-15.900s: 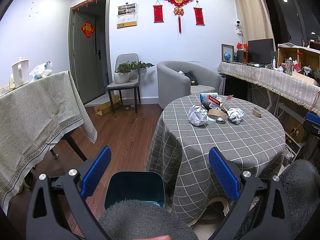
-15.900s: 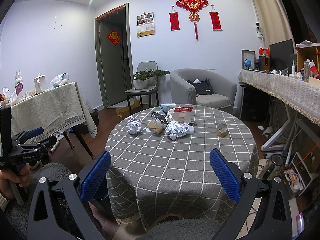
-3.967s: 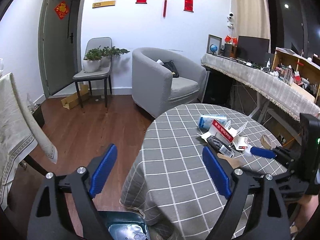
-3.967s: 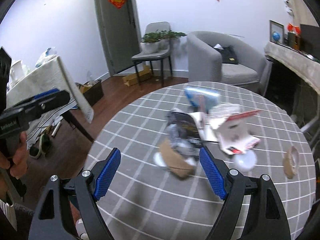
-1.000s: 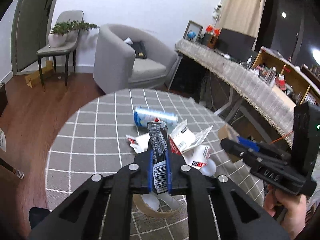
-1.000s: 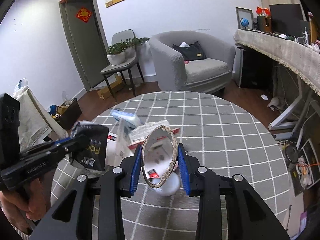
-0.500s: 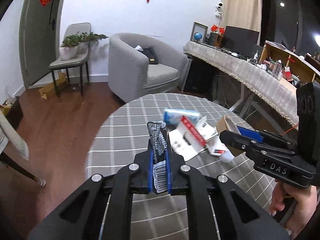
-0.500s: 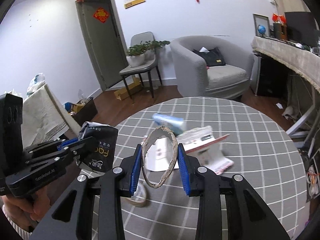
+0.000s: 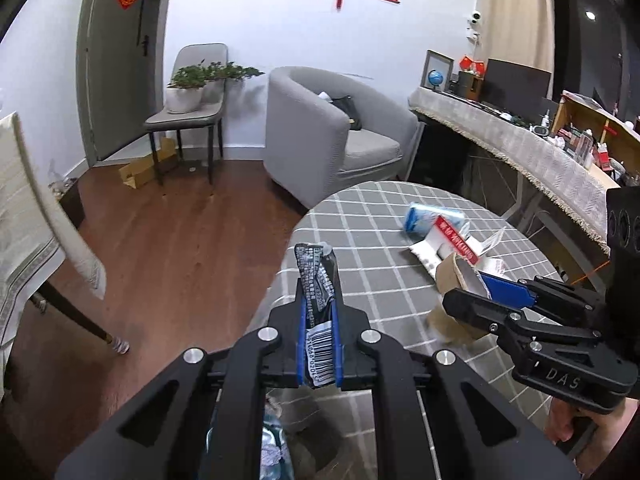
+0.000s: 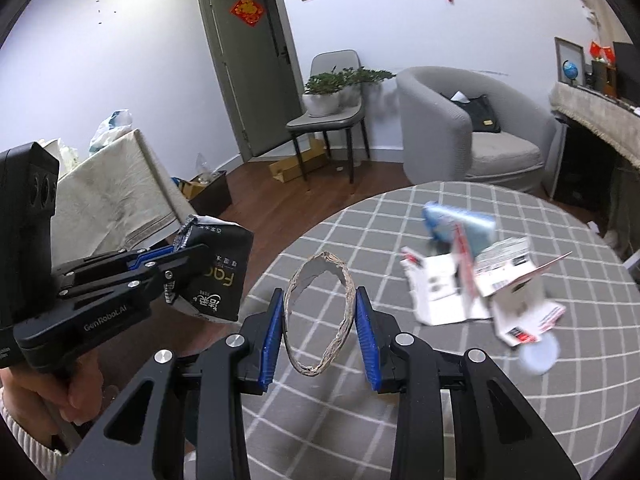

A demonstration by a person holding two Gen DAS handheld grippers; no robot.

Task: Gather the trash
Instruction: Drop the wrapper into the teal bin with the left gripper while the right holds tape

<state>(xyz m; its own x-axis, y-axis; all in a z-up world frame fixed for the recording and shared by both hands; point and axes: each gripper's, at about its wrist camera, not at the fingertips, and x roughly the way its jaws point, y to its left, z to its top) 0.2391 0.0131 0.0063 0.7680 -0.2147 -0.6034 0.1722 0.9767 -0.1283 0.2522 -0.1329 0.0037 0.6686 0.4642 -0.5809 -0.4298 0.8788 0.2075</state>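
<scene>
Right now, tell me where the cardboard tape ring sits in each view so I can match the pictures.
Left wrist view: the cardboard tape ring is at right of centre, seen edge-on, pinched in the right tool over the checked table.
Right wrist view: the ring is at lower centre, facing the camera between the blue pads.
Shared landmark: the grey armchair.

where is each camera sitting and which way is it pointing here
Left wrist: sits on the left tool, looking along its fingers, shut on a black wrapper, toward the checked table and armchair; the right tool and hand show at right.
Right wrist: sits on the right tool, clamping a cardboard ring, facing the same table; the left tool, hand and sleeve show at left.
Shared: table, blue pack, armchair, both tools.
</scene>
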